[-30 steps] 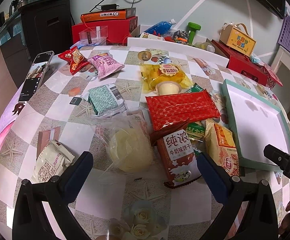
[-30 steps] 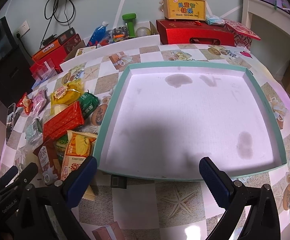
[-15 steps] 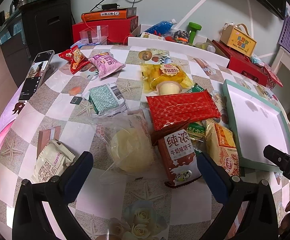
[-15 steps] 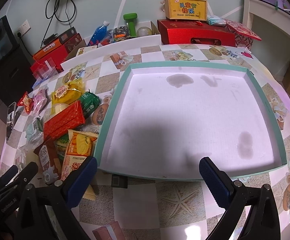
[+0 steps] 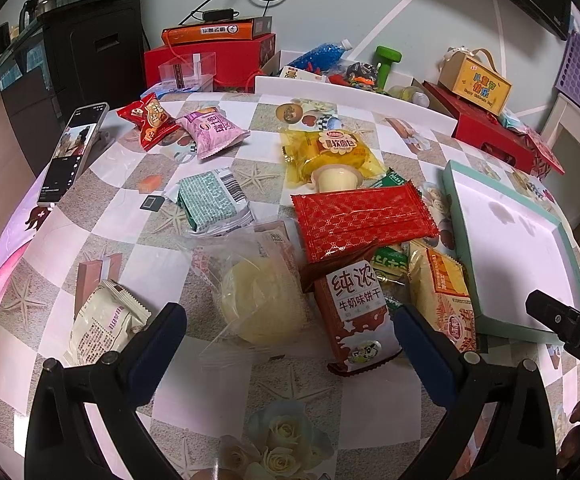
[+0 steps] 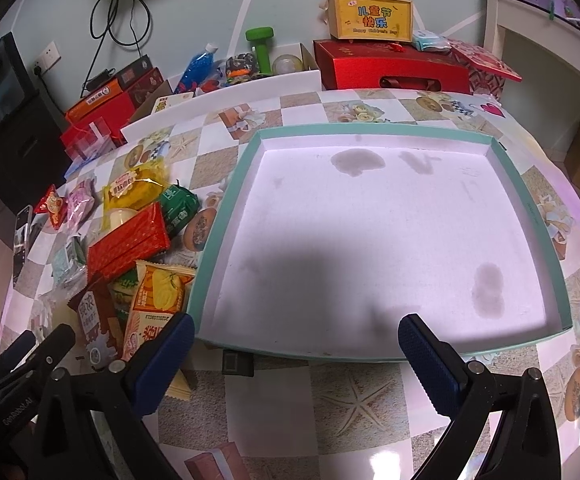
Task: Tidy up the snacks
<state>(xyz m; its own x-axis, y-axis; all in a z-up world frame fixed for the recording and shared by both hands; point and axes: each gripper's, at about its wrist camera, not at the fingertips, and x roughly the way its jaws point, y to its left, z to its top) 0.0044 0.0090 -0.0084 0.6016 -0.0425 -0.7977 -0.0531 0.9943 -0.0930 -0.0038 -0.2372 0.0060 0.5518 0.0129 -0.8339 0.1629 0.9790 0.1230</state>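
Note:
Several snack packets lie on the checkered table. In the left wrist view I see a clear bag with a pale round cake (image 5: 264, 304), a brown milk-biscuit packet (image 5: 355, 314), a red patterned packet (image 5: 359, 218), an orange-yellow packet (image 5: 443, 294), a yellow bread packet (image 5: 331, 154), a green-white packet (image 5: 210, 200) and a cream packet (image 5: 104, 320). My left gripper (image 5: 290, 332) is open, hovering just before the clear bag. The teal-rimmed tray (image 6: 226, 216) holds no snacks. My right gripper (image 6: 293, 344) is open at the tray's near edge.
A phone (image 5: 74, 152) lies at the table's left edge. Red (image 5: 148, 124) and pink (image 5: 212, 132) packets lie at the back left. Red boxes (image 6: 389, 66), a yellow gift box (image 6: 371, 16), a green dumbbell (image 6: 262, 46) and a bottle stand behind the table.
Both views have shifted very slightly; the left gripper has edged a little closer to the snacks. Nothing was gripped or moved.

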